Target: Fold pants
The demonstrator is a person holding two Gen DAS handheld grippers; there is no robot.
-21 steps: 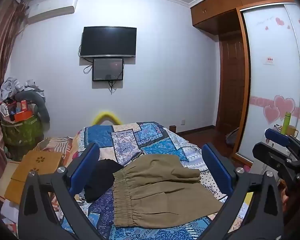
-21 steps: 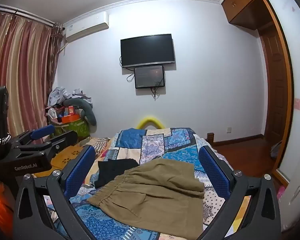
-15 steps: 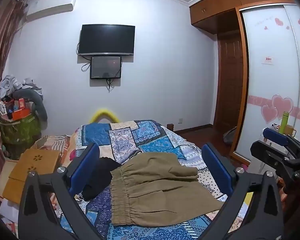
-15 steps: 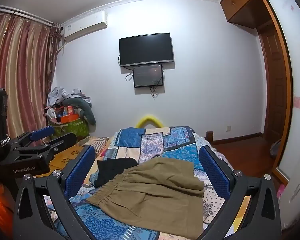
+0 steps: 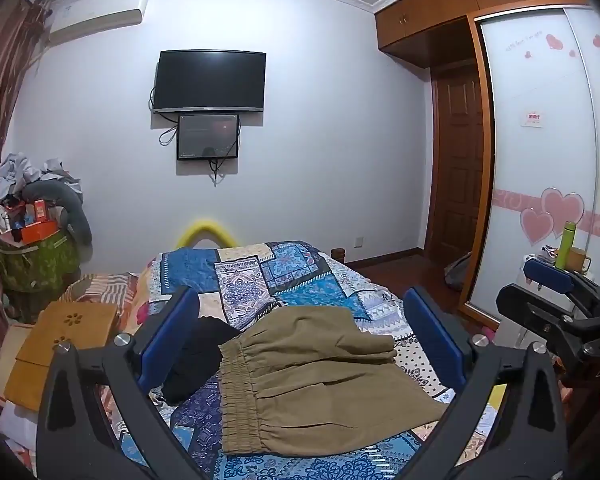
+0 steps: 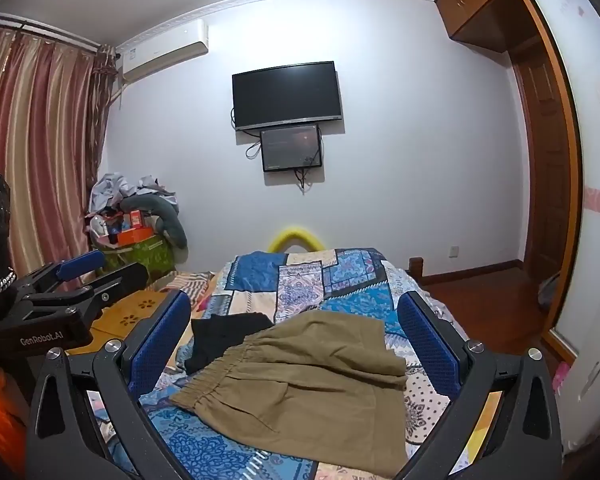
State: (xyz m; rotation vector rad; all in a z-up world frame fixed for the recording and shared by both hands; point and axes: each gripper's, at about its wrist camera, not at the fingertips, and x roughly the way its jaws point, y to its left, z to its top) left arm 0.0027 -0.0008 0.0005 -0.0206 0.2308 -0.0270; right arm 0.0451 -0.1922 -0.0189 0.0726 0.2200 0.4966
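My right claw hangs wide open above the khaki pants — folded on the quilt.

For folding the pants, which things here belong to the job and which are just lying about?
Job: khaki pants on the patchwork bedspread; left gripper and right gripper, both open, holding nothing.

Lying about: black garment, wooden lap desk, green bottle, laundry pile.

Khaki pants: matt woven cloth, soft, gathered at the waistband. Under them the patchwork quilt, printed cotton-like cloth. Black garment, dull fabric. Left gripper: matt black plastic frame, textured blue pads, shiny metal screws. Wardrobe frame, glossy varnished wood.
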